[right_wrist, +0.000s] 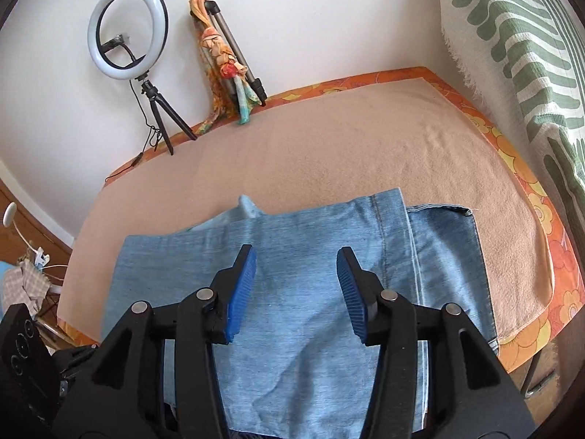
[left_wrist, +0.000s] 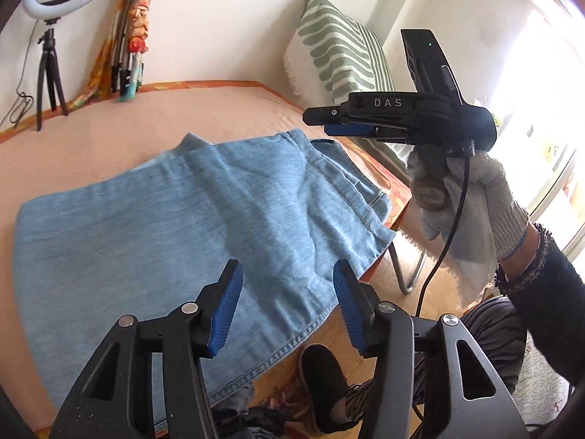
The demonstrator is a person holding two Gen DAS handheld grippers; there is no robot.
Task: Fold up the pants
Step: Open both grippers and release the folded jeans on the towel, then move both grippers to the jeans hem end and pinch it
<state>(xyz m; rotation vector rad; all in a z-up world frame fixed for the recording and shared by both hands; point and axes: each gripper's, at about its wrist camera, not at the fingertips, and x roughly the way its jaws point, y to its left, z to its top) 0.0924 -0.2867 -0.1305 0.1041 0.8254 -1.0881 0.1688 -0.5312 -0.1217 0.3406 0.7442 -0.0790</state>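
Light blue denim pants [left_wrist: 164, 226] lie folded over themselves on the peach blanket [left_wrist: 128, 128], one end hanging off the near edge. My left gripper [left_wrist: 287, 274] is open and empty above the pants' near right part. The right gripper [left_wrist: 329, 122] shows in the left wrist view from the side, held by a gloved hand [left_wrist: 475, 197] above the pants' right end. In the right wrist view the right gripper [right_wrist: 296, 259] is open and empty above the pants [right_wrist: 299, 314], whose darker waistband part [right_wrist: 446, 248] sticks out at the right.
A ring light on a tripod [right_wrist: 128, 33] and a tripod wrapped in a scarf [right_wrist: 223, 55] stand at the far wall. A chair with a green-striped throw [left_wrist: 340, 51] stands at the right. The person's foot [left_wrist: 321, 376] is on the wooden floor below the edge.
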